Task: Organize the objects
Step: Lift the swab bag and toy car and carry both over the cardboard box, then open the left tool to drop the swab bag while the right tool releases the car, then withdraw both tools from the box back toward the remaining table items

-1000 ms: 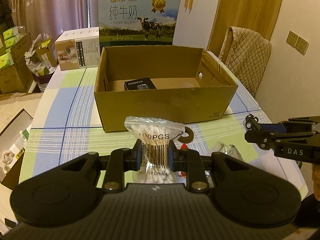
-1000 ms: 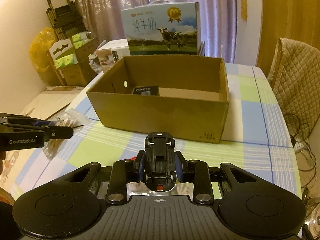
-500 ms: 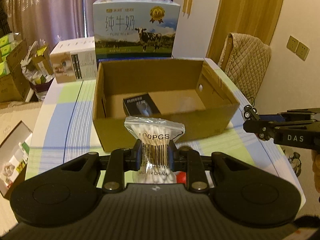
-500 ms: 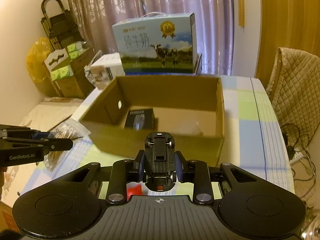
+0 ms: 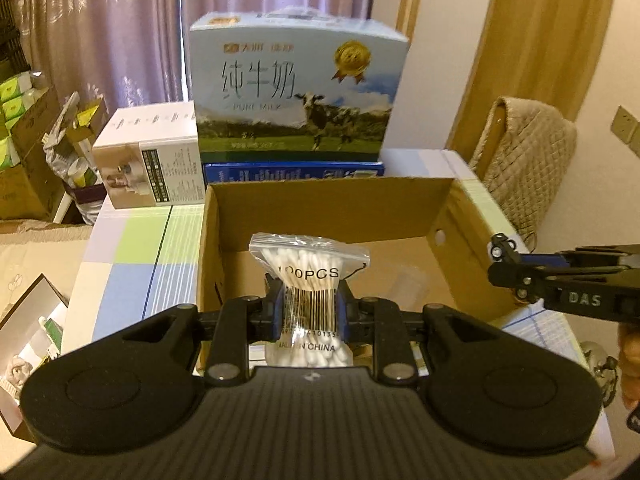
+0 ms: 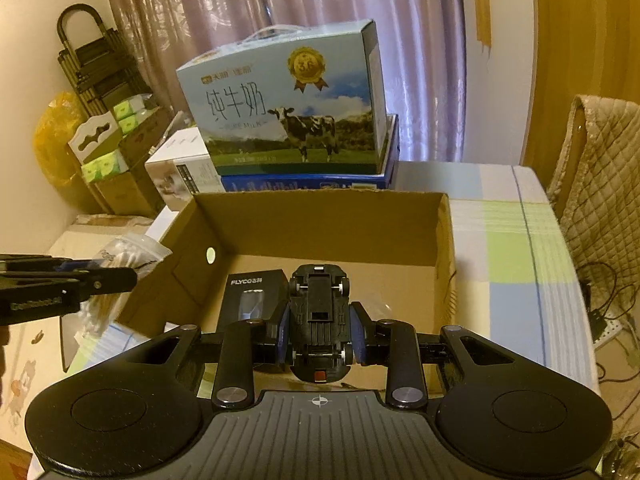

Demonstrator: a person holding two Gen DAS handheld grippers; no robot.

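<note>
My left gripper point(image 5: 309, 309) is shut on a clear bag of cotton swabs point(image 5: 309, 280) marked 100PCS, held upright over the near left part of the open cardboard box point(image 5: 332, 200). My right gripper point(image 6: 320, 330) is shut on a black toy car point(image 6: 319, 312), underside up, held above the same box point(image 6: 320, 220). Inside the box lies a black FLYCO package point(image 6: 248, 300). The right gripper's finger point(image 5: 560, 280) shows at the right edge of the left wrist view. The left gripper's finger point(image 6: 60, 284) with the swab bag point(image 6: 128, 252) shows at the left of the right wrist view.
Behind the cardboard box a milk carton case point(image 5: 296, 92) sits on a blue box point(image 5: 292, 171), with a white appliance box point(image 5: 152, 160) to its left. A quilted chair point(image 5: 524, 152) stands right of the checked table point(image 5: 132, 256). Cartons of goods point(image 6: 116, 152) crowd the floor at left.
Both grippers have moved forward and up over the cardboard box, each still holding its item. The box now fills the view below the fingers.
</note>
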